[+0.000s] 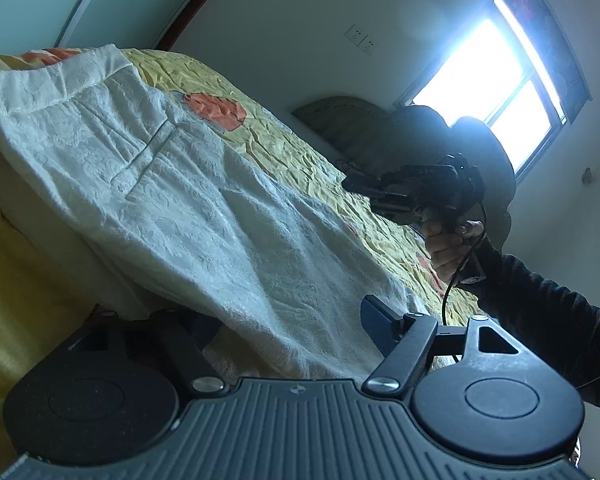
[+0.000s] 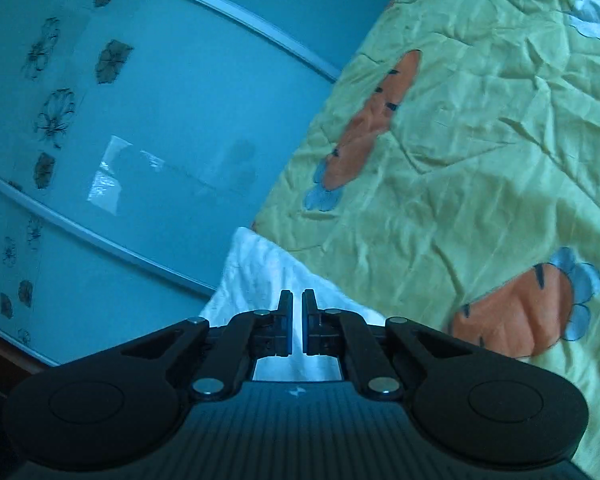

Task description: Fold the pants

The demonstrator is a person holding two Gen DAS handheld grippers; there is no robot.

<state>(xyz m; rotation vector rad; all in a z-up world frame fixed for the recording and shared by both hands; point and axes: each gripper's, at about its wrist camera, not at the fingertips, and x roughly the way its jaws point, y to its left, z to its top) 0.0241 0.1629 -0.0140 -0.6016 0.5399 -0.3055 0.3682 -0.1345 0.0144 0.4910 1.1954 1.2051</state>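
Here, in the left wrist view, the white pants lie spread on the yellow quilt of the bed, the waistband at the far upper left. Their near edge drapes over the left claw, whose fingers stand wide apart; the left finger is hidden under the cloth and only the right finger shows, so whether the pads press on the cloth cannot be told. Beyond, to the right, a hand in a dark sleeve holds the right claw by its grip, level above the quilt, pointing left, with a bright window behind it.

In the right wrist view, the right claw has its fingers drawn together with only a narrow slit between the pads. A corner of the pants lies under and just ahead of the fingertips; no cloth shows in the slit. The quilt, printed with orange shapes, fills the right side, and a blue wardrobe door the left.
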